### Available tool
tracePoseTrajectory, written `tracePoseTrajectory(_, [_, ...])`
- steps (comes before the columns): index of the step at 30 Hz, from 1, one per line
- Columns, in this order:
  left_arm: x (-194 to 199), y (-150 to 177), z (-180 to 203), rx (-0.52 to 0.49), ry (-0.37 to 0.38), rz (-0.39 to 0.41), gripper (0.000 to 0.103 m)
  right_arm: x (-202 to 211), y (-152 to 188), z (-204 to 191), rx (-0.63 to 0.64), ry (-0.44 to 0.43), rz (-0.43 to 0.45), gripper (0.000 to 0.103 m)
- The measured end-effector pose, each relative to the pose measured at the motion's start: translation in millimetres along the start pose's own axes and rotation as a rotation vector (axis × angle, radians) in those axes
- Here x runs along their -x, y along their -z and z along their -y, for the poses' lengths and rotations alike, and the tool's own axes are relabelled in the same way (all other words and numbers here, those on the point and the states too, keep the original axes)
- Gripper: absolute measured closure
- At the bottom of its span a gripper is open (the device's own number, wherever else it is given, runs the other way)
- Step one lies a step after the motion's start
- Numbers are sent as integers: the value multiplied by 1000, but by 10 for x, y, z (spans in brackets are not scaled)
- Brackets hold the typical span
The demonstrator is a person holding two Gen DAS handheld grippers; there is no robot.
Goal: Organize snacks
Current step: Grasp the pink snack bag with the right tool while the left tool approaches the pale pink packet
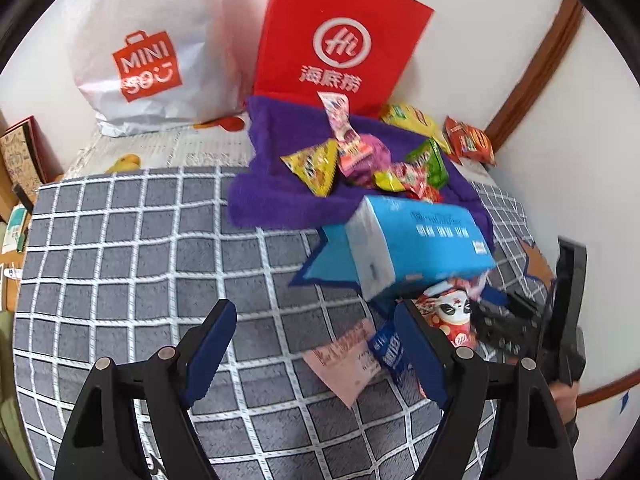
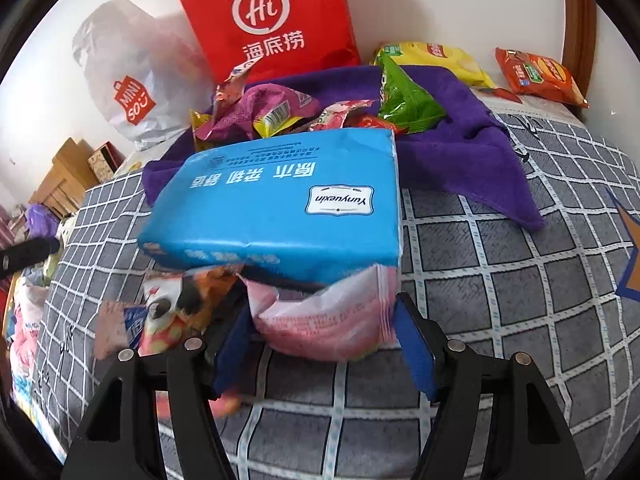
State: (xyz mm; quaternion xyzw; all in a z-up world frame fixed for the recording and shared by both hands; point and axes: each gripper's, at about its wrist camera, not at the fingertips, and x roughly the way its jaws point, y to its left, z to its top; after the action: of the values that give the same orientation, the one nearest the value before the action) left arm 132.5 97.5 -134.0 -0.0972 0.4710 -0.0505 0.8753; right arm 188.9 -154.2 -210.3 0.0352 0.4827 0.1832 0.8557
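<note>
Grey checked bedding (image 2: 500, 292) fills the lower half of both views, and on it, toward the upper middle, lies a rumpled purple towel (image 2: 460, 148) carrying a heap of small snack packets (image 1: 360, 160). Behind it a red paper bag (image 2: 272, 20) and a white shopping bag (image 1: 144, 48) lean on the wall. In front of the towel a blue tissue pack (image 2: 280, 204) sits tilted, its long axis running left to right across the right wrist view, propped on packets beneath it.

The pink snack packet (image 2: 328, 320) lies at lower centre of that view, partly tucked under the tissue pack, its crimped seam running up along its right edge and its length lying roughly across the frame. It looks light, soft and crinkly, probably slippery film with fragile contents; a hold on the flat body or near the seam should serve best, without squeezing hard.

The right gripper (image 2: 324, 344) straddles this packet, fingers apart on either side; whether the pads already press cannot be told. The left gripper (image 1: 316, 356) stands apart and holds nothing, above the bedding near a pink slip (image 1: 348, 364) and a blue packet (image 1: 388, 352).
</note>
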Motion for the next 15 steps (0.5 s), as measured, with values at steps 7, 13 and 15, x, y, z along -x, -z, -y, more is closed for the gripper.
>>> tracePoseTrajectory(7, [-267, 109, 105, -36, 28, -58, 24, 144, 80, 76, -1, 8, 26, 44])
tracePoseTrajectory(13, [-522, 167, 276, -126, 37, -112, 24, 417, 131, 160, 8, 30, 62, 44])
tracePoseTrajectory(15, [-559, 221, 291, -142, 62, -127, 25, 510, 140, 205, 7, 42, 73, 44])
